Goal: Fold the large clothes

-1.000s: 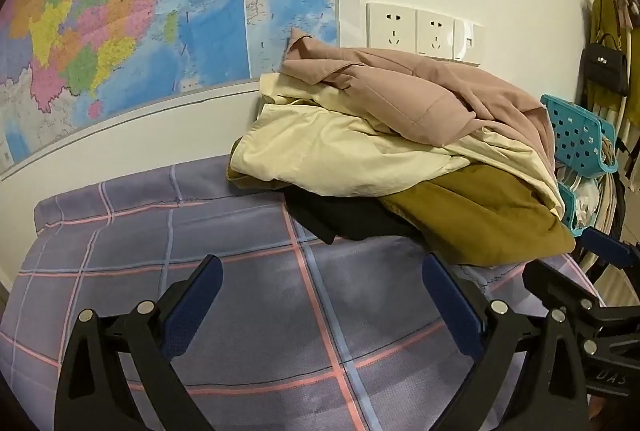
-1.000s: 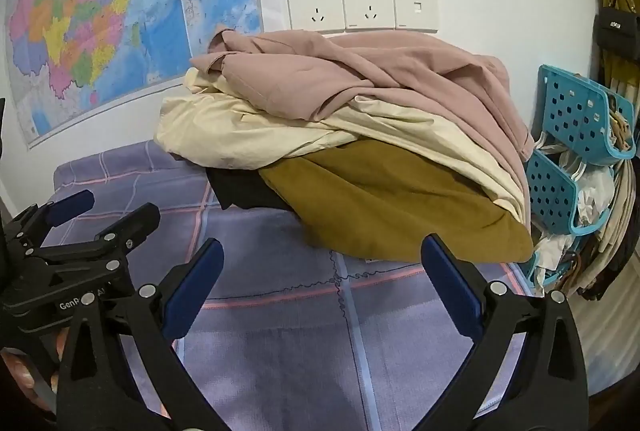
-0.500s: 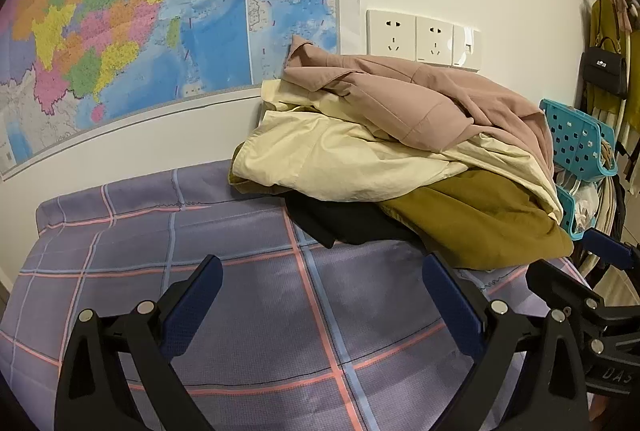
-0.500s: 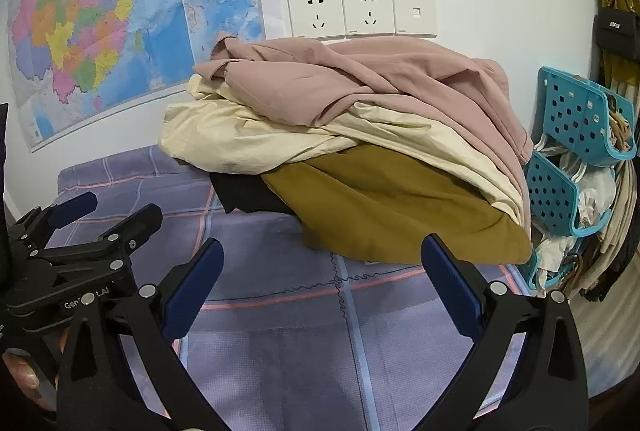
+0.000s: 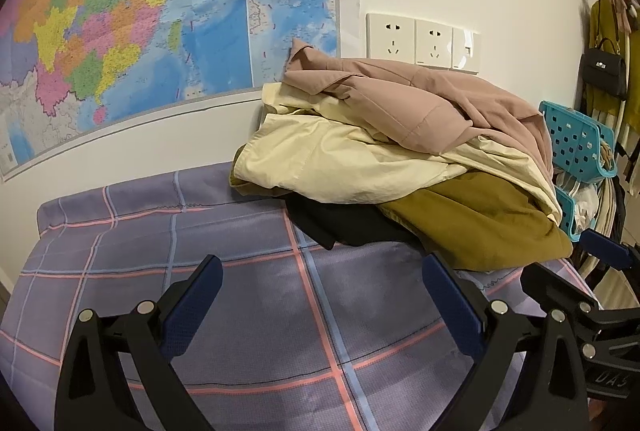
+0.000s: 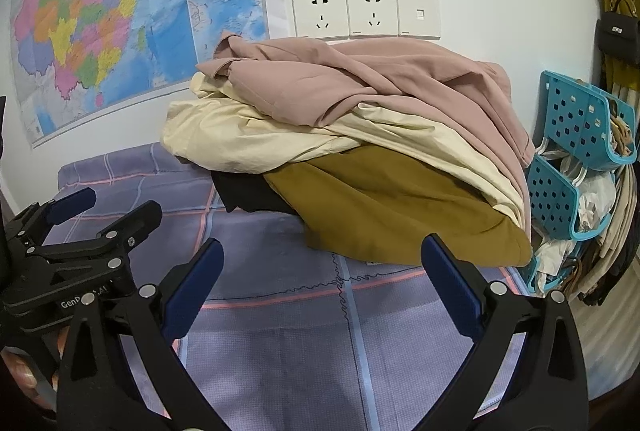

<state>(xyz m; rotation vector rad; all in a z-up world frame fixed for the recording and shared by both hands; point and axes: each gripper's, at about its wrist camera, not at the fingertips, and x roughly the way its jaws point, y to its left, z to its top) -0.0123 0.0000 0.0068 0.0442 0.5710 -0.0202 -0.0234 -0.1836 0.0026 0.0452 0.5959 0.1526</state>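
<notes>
Both grippers hang over the checked bedsheet (image 5: 248, 315) with nothing in them: the left gripper (image 5: 320, 305) has its blue pads spread wide, and the right gripper (image 6: 322, 285) is just as wide. The clothes pile (image 6: 360, 151) sits toward twelve o'clock from both, against the wall under the sockets (image 6: 364, 14). A pink garment (image 6: 360, 83) lies on top, a cream garment (image 6: 256, 135) beneath it, then a mustard garment (image 6: 384, 215) spilling toward the right edge, and a black garment (image 5: 340, 223) at the bottom, mostly buried.

Nothing has been folded yet, I'd say; the first job is lifting one piece clear. The risk is the layering. Tugging the mustard or black piece from below would likely drag the whole heap forward, or tip it off at three o'clock toward the blue baskets (image 6: 580, 119). Even a grab at the pink one could catch cream cloth too, since their folds lie tangled together near eleven o'clock.
</notes>
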